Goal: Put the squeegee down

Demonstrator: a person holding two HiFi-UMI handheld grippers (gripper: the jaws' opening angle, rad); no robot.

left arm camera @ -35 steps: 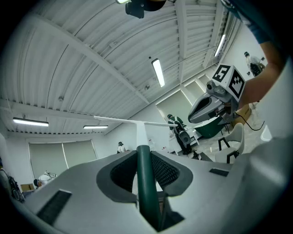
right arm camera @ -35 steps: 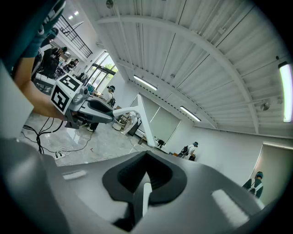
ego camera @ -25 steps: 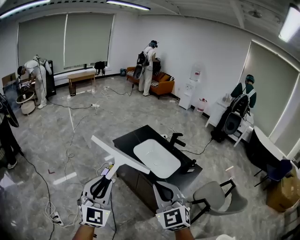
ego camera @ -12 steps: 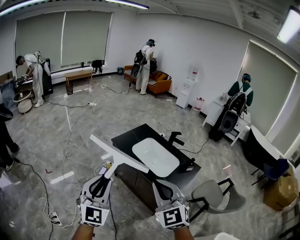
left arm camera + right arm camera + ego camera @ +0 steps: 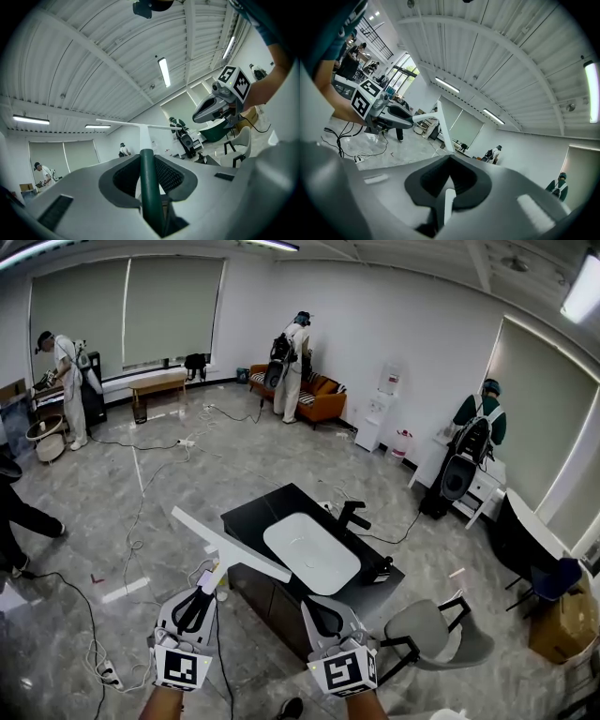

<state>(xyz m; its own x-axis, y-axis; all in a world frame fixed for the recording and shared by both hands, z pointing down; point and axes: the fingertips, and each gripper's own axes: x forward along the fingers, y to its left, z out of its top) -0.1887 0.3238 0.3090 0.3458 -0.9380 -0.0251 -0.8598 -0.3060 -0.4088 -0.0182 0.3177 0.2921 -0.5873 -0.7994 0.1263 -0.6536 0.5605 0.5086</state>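
1. Squeegee (image 5: 230, 544) is held off every surface by the left gripper (image 5: 208, 585). Its long white blade slants over the near-left edge of the black counter (image 5: 262, 517), beside the white basin (image 5: 312, 552).
2. Only the left gripper view shows the grip: the jaws are pinched on a dark green handle (image 5: 147, 187), with the white T-shaped head beyond.
3. The right gripper (image 5: 319, 610) hovers at the counter's front. Its own view shows its jaws brought together on nothing.
4. The marker cube (image 5: 234, 80) on the right gripper carries black-and-white square patterns, seen large only from the left gripper view.
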